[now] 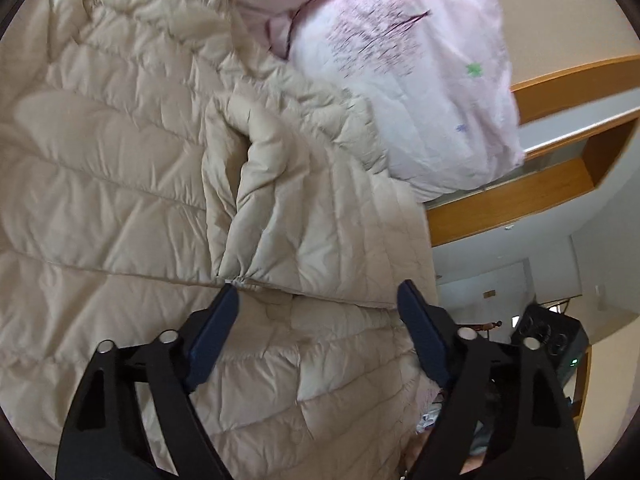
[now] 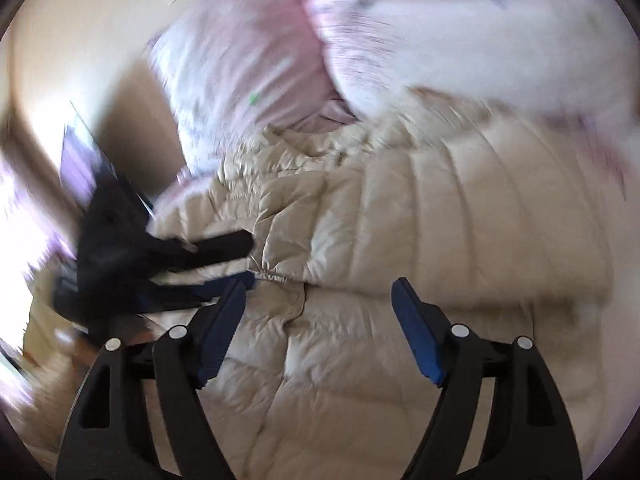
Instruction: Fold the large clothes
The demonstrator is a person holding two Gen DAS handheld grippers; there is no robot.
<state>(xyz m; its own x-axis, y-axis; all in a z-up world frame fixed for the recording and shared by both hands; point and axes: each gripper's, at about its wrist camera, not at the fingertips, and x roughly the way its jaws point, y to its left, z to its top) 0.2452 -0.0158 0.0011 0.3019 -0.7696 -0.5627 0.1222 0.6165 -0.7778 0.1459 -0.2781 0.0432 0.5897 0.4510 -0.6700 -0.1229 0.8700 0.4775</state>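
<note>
Jacket: a cream quilted puffer jacket (image 1: 132,168) lies spread over the bed, filling most of both views; one sleeve (image 1: 260,184) is folded across the body, its gathered cuff (image 1: 236,278) near the middle.

Left claw: the left gripper (image 1: 316,292) hangs just above the jacket, pointing along it toward the pillows, tilted so the room beyond looks slanted. Its blue pads (image 1: 216,332) stand wide apart and nothing is between them; the left pad's tip sits right by the cuff, though whether it touches I cannot tell.

Right claw: the right gripper (image 2: 318,292) hovers over the jacket (image 2: 440,220) from the other side, also spread wide and holding nothing. This view is smeared with blur.

Other claw seen from the right: the left gripper (image 2: 244,258) comes in from the side, its fingers level and reaching to the cuff (image 2: 276,274).

Bedding: a pink-and-white pillow (image 1: 420,80) with small coloured flowers lies beyond the jacket, touching its far edge.

Bed frame: a wooden rail (image 1: 508,196) runs beside the pillow.
</note>
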